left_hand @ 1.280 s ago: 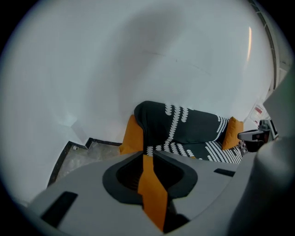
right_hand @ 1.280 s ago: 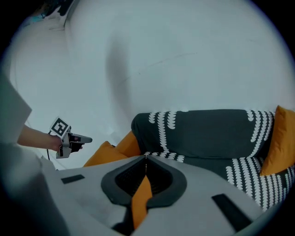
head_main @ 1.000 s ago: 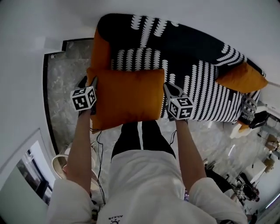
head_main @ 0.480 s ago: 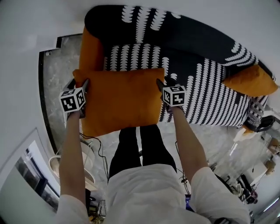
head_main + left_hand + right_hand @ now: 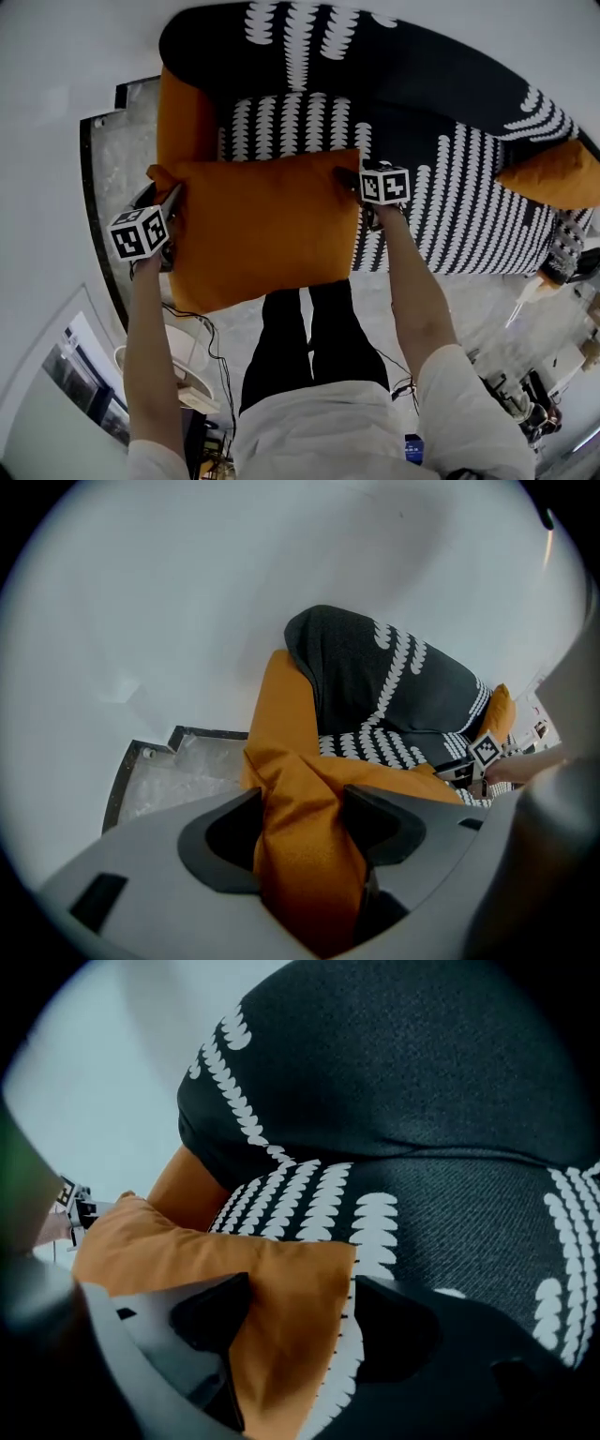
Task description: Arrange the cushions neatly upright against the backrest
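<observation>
A large orange cushion (image 5: 262,225) hangs flat in front of the sofa (image 5: 441,84), its far edge over the sofa's front seat edge and its near edge out over the floor (image 5: 127,159) and the person's legs. It is not against the sofa's backrest.

The left gripper (image 5: 302,808) is at the cushion's left corner, off the sofa's left end. Its fingers have just been opening, with a slight closing at the last, and now stand wide. The corner bulges loosely between them, its fabric reaching both.

The right gripper (image 5: 300,1293) is at the cushion's right corner, above the sofa's seat. Its fingers have just been opening and now stand spread wide. The corner lies between them against the left finger, while a strip of the sofa's black-and-white seat shows before the right one.

A second orange cushion (image 5: 183,117) stands on edge at the sofa's left end, and a third (image 5: 553,173) lies at its right end.
</observation>
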Motion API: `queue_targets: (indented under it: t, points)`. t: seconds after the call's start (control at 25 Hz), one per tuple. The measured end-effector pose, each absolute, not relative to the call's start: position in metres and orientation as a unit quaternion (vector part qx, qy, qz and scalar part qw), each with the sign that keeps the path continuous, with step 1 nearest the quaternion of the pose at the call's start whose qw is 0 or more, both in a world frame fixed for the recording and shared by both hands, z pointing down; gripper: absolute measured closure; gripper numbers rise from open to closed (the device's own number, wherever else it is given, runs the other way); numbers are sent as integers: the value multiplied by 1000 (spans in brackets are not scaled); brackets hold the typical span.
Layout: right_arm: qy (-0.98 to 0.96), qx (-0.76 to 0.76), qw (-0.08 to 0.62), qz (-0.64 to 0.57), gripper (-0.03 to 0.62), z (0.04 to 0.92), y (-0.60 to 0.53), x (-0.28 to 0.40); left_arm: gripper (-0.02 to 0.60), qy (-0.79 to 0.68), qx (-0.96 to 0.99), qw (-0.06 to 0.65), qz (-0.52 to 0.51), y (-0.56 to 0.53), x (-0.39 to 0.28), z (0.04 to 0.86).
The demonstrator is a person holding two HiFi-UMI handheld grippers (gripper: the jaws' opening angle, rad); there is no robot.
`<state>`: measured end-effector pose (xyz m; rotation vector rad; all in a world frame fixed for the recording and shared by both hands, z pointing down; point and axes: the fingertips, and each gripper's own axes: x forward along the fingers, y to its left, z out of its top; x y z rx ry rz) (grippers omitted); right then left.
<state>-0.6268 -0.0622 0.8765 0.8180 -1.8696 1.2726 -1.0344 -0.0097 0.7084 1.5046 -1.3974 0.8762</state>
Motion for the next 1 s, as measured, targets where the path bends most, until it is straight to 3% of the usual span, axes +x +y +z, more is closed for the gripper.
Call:
queue_targets:
  t: [0.12,0.28,0.44,0.72,1.0]
  points:
    - [-705,296,329,554,252,889,-55,-634,333,-546,610,451,356,-11,-1031,716]
    - [-709,275,329,560,405,884,-50,-645,399,-532,618,447,368,-14,-1027,719]
    - [-732,271,371,502,492,866,-49,-650,490,-522,632,407,403,-13,-1017,707]
    - [-755,288,344,479,523,804,-69,-635,526,-529,651,390,380,-12,-1002,664]
    - [-778,352,313,416,530,711,-101,-568,528,-533,718,321,314,-61,-949,594]
